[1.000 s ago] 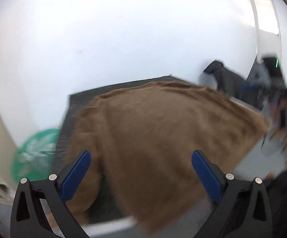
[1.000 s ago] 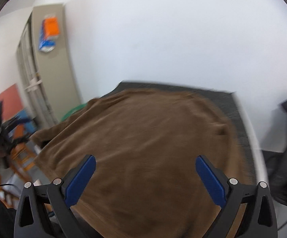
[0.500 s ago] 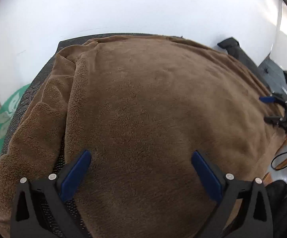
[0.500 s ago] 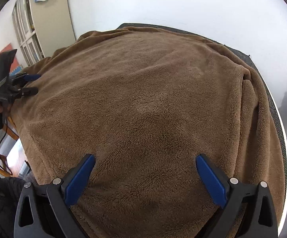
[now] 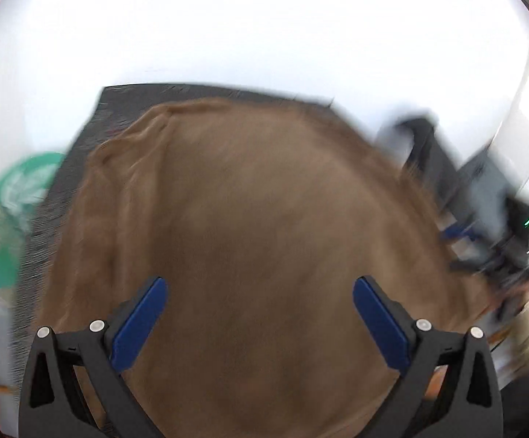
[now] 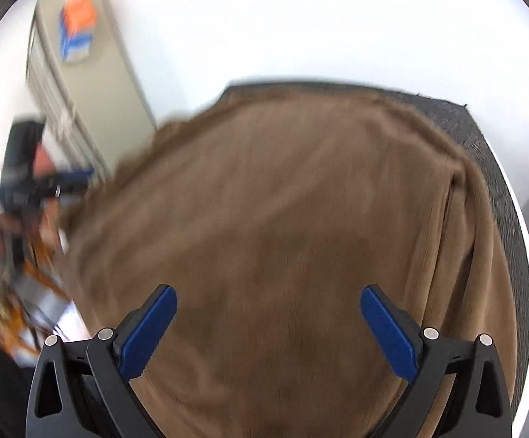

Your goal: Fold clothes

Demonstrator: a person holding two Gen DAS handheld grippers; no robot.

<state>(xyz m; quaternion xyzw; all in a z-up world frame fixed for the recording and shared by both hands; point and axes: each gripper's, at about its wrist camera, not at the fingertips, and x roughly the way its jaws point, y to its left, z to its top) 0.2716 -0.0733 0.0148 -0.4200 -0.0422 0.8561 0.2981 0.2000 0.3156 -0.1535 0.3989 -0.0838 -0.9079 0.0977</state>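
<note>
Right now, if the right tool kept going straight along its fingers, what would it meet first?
Most likely the brown fleece garment: it fills the view between the open right tool's fingers, spread over the dark mat. The frame is blurred, so depth is uncertain.

Free room above the cloth, clutter at the outer sides

The brown garment (image 5: 264, 226) covers almost all the dark surface (image 5: 125, 106), and nothing stands on it, so both views are open in the centre and top. In the right view a beige cabinet (image 6: 92, 73) blocks the upper left; in the left view dark blurred objects (image 5: 483, 200) crowd the right edge.
</note>
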